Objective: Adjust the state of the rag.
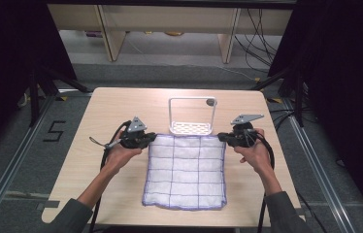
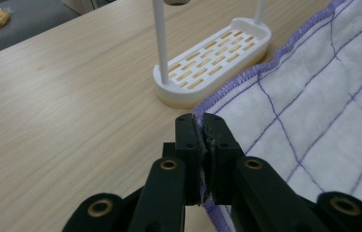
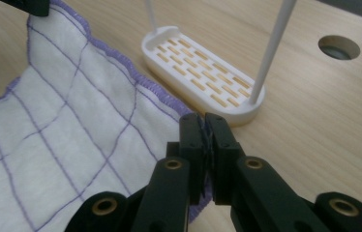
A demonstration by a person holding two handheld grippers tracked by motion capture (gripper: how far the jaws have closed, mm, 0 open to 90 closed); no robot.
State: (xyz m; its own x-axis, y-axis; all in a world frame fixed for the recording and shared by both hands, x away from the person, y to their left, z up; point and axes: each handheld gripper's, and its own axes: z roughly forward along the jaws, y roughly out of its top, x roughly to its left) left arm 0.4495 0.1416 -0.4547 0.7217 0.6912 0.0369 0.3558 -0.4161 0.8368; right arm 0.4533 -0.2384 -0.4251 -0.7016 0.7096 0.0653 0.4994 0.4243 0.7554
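So the cloth [image 1: 185, 171] was spread flat in the middle of the table [image 1: 97, 111], white with a purple grid and purple stitched edge. Its far edge ran just short of the rack [image 1: 192, 116], which sat at about 12 o'clock from the cloth.

The left gripper [image 1: 146, 140] was at the cloth's far-left corner, roughly 10 o'clock from the cloth's centre. In the left gripper view its jaws were pressed together, pinching the purple hem of that corner between the pads. The right gripper [image 1: 224, 137] did the same at the far-right corner, around 2 o'clock, and in the right gripper view you could see a bit of hem squeezed in the narrow slit between its jaws. Both corners looked slightly lifted off the table, while the near edge of the cloth lay flat at 6 o'clock.

As for containers: the rack was a white slotted tray base with two thin posts rising from it and a bar joining them on top. The tray was empty, just wood showing through the slots. A round hole [image 3: 339, 47] in the table sat just beyond the rack.
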